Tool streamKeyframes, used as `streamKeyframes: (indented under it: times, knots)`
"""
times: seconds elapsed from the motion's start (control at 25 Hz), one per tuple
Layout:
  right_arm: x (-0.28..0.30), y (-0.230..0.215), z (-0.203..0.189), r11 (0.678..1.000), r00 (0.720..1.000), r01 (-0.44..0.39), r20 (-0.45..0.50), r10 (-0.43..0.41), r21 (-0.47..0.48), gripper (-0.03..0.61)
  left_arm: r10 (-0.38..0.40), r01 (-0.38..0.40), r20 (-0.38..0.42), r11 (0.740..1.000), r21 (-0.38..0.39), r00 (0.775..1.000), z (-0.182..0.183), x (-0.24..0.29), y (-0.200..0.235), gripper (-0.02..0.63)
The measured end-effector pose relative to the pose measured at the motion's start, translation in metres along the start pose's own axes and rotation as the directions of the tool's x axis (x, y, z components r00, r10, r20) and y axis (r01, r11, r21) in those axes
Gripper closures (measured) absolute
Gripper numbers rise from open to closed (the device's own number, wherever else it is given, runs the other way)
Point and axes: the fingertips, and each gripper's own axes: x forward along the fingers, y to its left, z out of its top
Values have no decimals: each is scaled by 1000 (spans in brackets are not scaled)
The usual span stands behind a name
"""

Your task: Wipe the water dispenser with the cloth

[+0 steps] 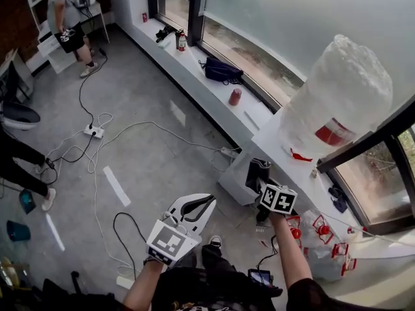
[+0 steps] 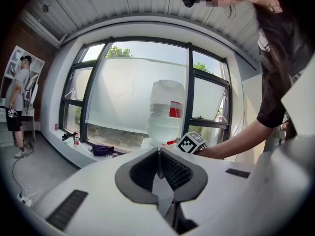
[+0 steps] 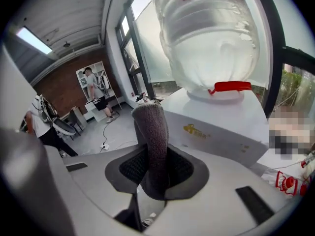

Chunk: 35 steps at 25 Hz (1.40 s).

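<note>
The white water dispenser (image 1: 285,155) stands at the right by the window, with a large clear bottle (image 1: 340,96) upside down on top. My right gripper (image 1: 264,190) is shut on a dark grey cloth (image 1: 257,172), which hangs beside the dispenser's near side. In the right gripper view the cloth (image 3: 150,146) sticks up between the jaws, just in front of the dispenser's white top (image 3: 221,127) and bottle (image 3: 211,33). My left gripper (image 1: 206,204) hovers over the floor to the left, shut and empty (image 2: 158,154); the bottle (image 2: 166,112) shows beyond it.
Cables and a power strip (image 1: 94,131) trail across the grey floor. A black bag (image 1: 220,70) and a red can (image 1: 235,96) sit on the window ledge. Packed bottles with red caps (image 1: 321,238) lie at the lower right. A person (image 1: 65,18) stands far off.
</note>
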Motion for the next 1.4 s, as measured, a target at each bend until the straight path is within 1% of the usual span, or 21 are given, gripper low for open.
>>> streamKeyframes:
  times: [0.12, 0.24, 0.4, 0.52, 0.64, 0.72, 0.84, 0.92, 1.12, 1.24, 1.4]
  knots:
    - [18, 8, 4, 999, 1000, 23, 5, -23, -42, 474, 27, -27, 3, 1000, -14, 1000, -15, -6, 12, 594]
    - [36, 14, 8, 997, 999, 46, 7, -45, -69, 474, 55, -55, 5, 997, -47, 998, -30, -12, 22, 594]
    - [60, 12, 13, 993, 995, 95, 15, -94, -68, 474, 79, -79, -13, 994, -71, 997, -51, -18, 31, 594]
    - [70, -1, 12, 989, 990, 139, 16, -138, -53, 474, 81, -83, -25, 993, -81, 996, -64, -19, 31, 594]
    - [64, -26, 4, 982, 982, 189, 4, -189, -24, 474, 63, -65, -26, 994, -87, 998, -70, -15, 26, 594]
    - [53, -43, -3, 976, 976, 219, -1, -219, 16, 474, 50, -52, -26, 995, -87, 998, -72, -11, 22, 594]
    - [32, -69, -13, 966, 968, 249, -7, -249, 75, 474, 31, -33, -23, 995, -89, 999, -72, -2, 17, 594]
    - [18, -86, -23, 960, 964, 265, -18, -264, 94, 474, 10, -11, -17, 996, -89, 1000, -70, 8, 11, 594]
    - [-12, -126, -46, 943, 950, 311, -48, -308, 117, 474, -60, 60, -6, 994, -87, 998, -67, 34, -10, 594]
    - [-27, -150, -57, 933, 939, 343, -61, -338, 105, 474, -99, 98, -6, 992, -83, 995, -70, 50, -22, 594]
    - [-44, -175, -70, 919, 925, 379, -77, -373, 103, 474, -139, 138, -25, 989, -50, 990, -77, 65, -35, 594]
